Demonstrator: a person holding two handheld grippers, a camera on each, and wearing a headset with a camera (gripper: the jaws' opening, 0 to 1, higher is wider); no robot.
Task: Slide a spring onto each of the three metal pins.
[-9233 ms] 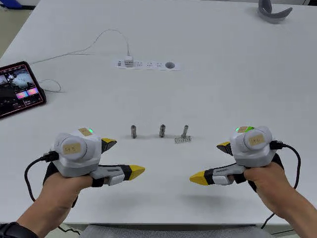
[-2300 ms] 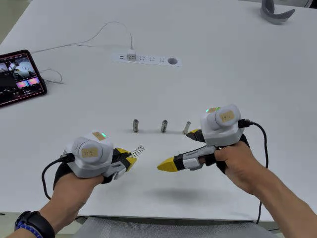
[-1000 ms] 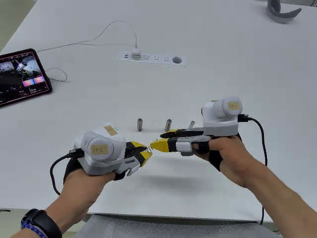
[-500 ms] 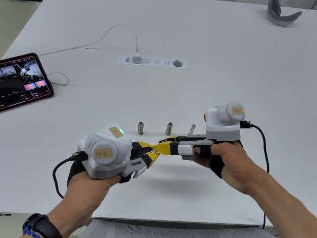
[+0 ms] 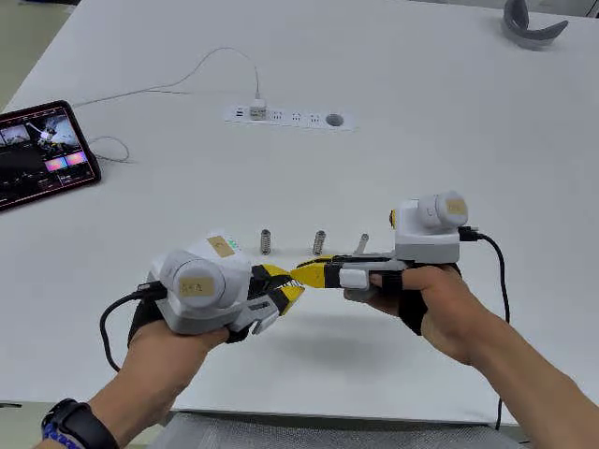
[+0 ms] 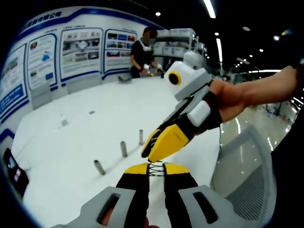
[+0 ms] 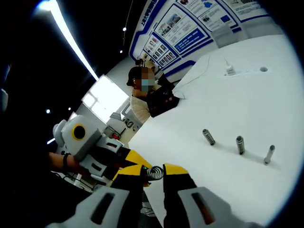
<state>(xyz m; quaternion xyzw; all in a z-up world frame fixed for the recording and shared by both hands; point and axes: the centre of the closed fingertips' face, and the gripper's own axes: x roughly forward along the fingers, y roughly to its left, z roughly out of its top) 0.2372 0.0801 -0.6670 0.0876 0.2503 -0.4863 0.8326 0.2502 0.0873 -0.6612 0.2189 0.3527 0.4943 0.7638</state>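
Three metal pins stand in a row on the white table: the left pin [image 5: 266,241] and the middle pin [image 5: 319,242] each carry a spring, the right pin [image 5: 362,244] is bare. In front of them a loose spring [image 6: 156,169] is held in the air. My left gripper [image 5: 284,286] is shut on its near end. My right gripper [image 5: 305,274] comes in from the right, tip to tip with the left, and is closed on the spring's [image 7: 153,173] other end. The right gripper view has the pins [image 7: 240,144] beyond, to the right.
A white power strip [image 5: 288,118] with a cable lies at the back of the table. A tablet [image 5: 37,153] rests near the left edge. A grey curved object [image 5: 533,21] sits at the far right corner. A person [image 7: 145,97] stands behind the table.
Since half a second ago the two gripper tips have stayed together at the spring. Earlier the left gripper picked the spring up from beside the right pin and the right gripper came over to it.
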